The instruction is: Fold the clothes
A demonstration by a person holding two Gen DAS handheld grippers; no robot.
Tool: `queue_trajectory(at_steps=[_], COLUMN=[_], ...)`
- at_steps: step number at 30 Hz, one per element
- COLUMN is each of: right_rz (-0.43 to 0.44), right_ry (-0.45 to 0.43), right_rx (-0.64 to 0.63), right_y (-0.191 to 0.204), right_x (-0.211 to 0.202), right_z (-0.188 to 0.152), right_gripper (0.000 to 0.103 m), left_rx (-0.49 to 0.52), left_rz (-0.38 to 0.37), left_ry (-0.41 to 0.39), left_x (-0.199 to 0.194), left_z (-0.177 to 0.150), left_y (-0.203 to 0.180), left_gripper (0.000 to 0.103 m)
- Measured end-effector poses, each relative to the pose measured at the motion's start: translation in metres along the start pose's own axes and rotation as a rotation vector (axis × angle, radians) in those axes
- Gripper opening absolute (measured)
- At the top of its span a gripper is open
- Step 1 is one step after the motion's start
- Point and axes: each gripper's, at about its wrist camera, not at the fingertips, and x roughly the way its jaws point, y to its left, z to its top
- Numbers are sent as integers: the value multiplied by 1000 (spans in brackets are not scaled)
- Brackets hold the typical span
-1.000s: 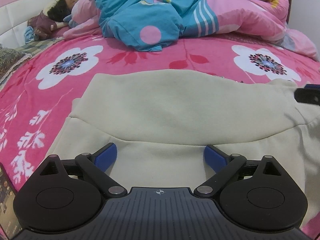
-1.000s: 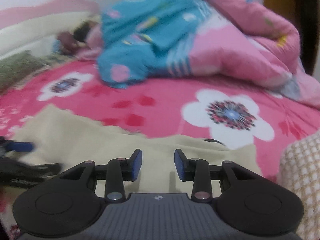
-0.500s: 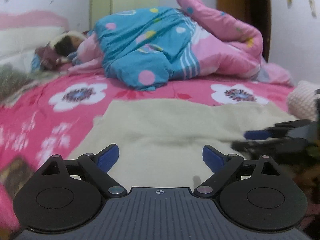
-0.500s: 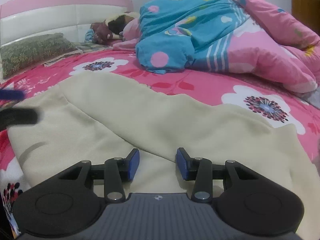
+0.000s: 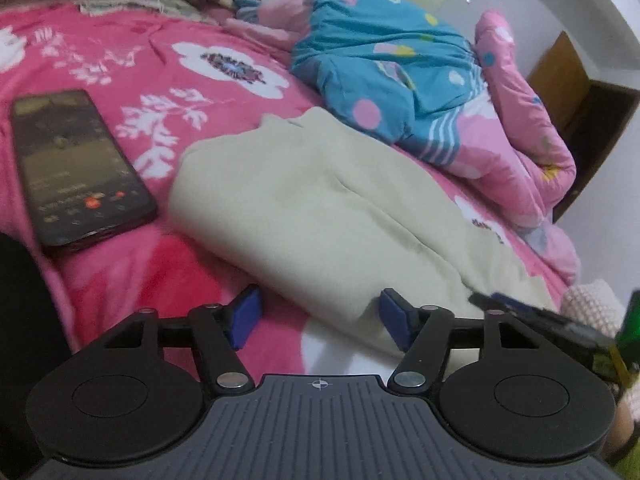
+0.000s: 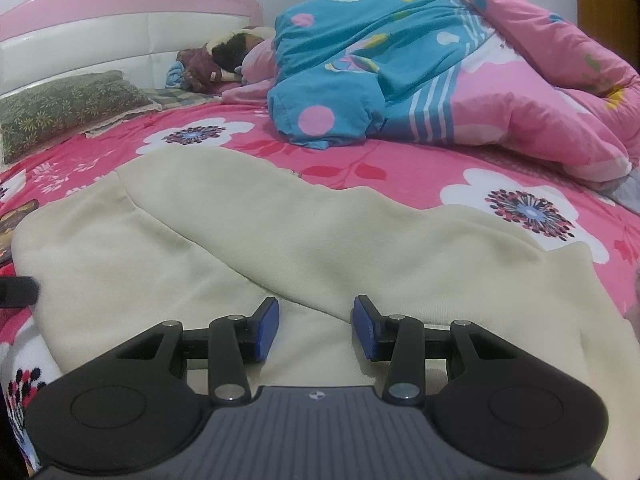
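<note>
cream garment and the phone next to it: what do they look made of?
Cream garment: looks like thick, matte knit fleece or sweatshirt cotton; soft rounded folds, no sheen. Phone: apparently glossy glass front in a dark, smooth frame, plastic or metal unclear; lit screen reflects light.

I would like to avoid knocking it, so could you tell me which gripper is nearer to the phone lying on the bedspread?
Left. The left gripper, its jaws closing at the cream garment's corner, has the phone just beside it. The right gripper sits farther across the garment.

The right gripper shows blurred, cut at the edge.
</note>
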Motion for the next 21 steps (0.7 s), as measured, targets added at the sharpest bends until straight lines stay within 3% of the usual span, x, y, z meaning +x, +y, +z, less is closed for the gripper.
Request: queue_trajectory(at_steps=[7, 11, 12, 16, 19, 21], right_rz=[-2, -4, -6, -14, -16, -14], right_ry=[-7, -18, -21, -34, -45, -49], right_rx=[8, 16, 18, 26, 32, 33], right_y=[0, 0, 0, 1, 2, 1], right_x=[0, -1, -1, -2, -3, -4], right_z=[-1, -3, -4, -6, -9, -10], right_gripper=[44, 44, 44, 44, 44, 44], left_rx=[-54, -76, -88, -129, -60, 40], left_rz=[-11, 15, 23, 89, 85, 48], left_ry=[-49, -94, -107, -179, -243, -301], left_x=[21, 29, 31, 32, 26, 18], left_z=[7, 10, 12, 19, 25, 29], left_y=[0, -4, -4, -7, -26, -47], left_gripper=[79, 77, 73, 31, 21, 19])
